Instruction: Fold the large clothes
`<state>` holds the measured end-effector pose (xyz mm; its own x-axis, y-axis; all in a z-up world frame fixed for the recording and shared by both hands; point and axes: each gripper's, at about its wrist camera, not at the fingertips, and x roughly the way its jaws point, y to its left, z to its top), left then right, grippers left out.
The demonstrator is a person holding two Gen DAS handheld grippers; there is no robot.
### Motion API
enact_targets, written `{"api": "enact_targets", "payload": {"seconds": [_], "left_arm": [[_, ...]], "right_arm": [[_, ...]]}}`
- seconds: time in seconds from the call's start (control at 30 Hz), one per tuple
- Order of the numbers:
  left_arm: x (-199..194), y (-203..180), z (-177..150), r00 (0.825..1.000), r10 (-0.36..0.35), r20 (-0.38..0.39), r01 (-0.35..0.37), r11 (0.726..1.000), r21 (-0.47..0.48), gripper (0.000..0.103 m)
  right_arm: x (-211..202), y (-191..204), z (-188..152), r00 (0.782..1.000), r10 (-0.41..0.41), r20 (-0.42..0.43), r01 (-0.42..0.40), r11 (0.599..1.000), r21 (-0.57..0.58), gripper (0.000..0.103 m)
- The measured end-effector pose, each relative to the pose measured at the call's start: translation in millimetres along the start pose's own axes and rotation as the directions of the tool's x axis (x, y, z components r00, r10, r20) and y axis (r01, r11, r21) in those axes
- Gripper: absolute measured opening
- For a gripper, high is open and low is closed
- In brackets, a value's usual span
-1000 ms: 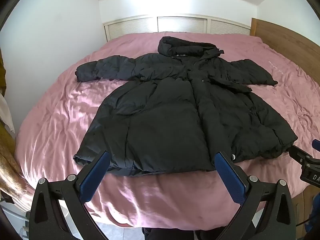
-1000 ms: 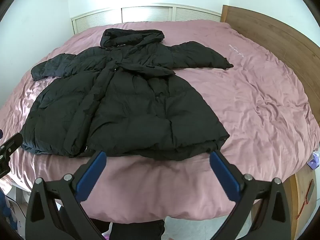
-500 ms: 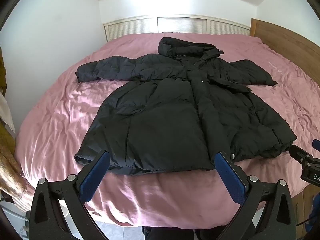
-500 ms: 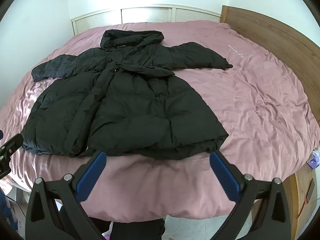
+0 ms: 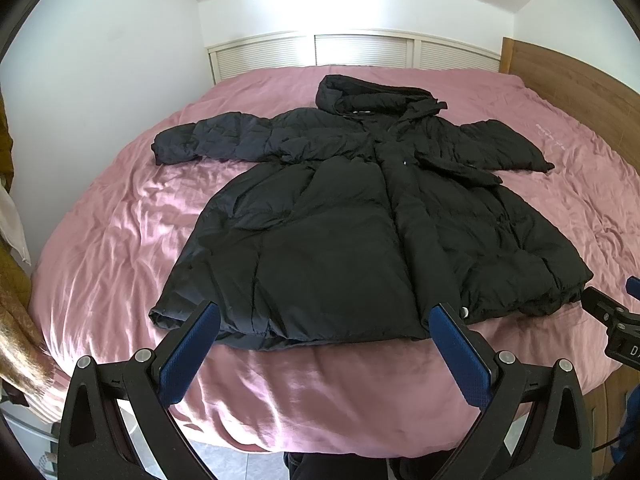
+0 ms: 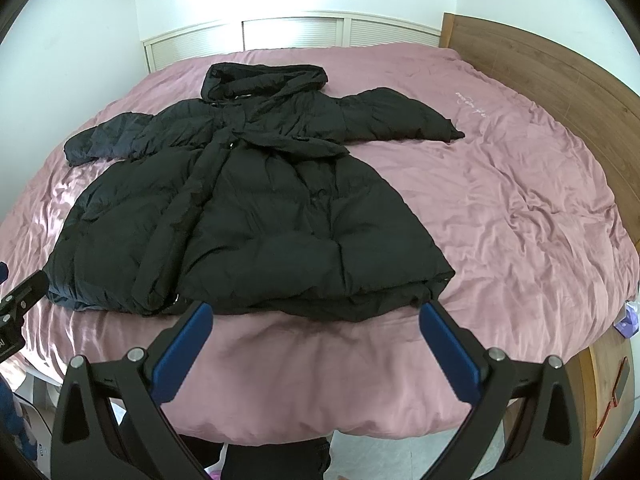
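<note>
A large black hooded puffer coat (image 5: 344, 224) lies spread flat, front up, on a pink bed (image 5: 120, 232), sleeves out to both sides, hood toward the far wall. It also shows in the right wrist view (image 6: 248, 216). My left gripper (image 5: 324, 344) is open and empty, held above the bed's near edge just short of the coat's hem. My right gripper (image 6: 316, 340) is open and empty in the same way, near the hem's right corner. Each gripper's tip shows at the edge of the other's view.
A wooden headboard (image 6: 552, 80) runs along the bed's right side. White louvred panels (image 5: 360, 50) and white walls stand behind the bed. Hanging cloth (image 5: 12, 280) is at the far left. A floor strip lies below the bed's edge.
Both grippers have moved slightly forward, toward the coat's hem. The coat has not moved.
</note>
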<state>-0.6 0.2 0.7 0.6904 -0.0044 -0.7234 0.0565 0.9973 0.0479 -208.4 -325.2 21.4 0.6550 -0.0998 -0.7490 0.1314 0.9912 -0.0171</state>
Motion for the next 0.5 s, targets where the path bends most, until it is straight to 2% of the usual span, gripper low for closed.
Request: {"api": "enact_targets", "payload": {"seconds": [0.5], "left_arm": [[0.5, 0.2, -0.1, 1.0, -0.003, 0.001, 0.003, 1.0, -0.001, 0.102]], "right_arm": [[-4.4, 1.3, 1.8, 1.0, 0.004, 0.006, -0.004, 1.0, -0.001, 0.103]]}}
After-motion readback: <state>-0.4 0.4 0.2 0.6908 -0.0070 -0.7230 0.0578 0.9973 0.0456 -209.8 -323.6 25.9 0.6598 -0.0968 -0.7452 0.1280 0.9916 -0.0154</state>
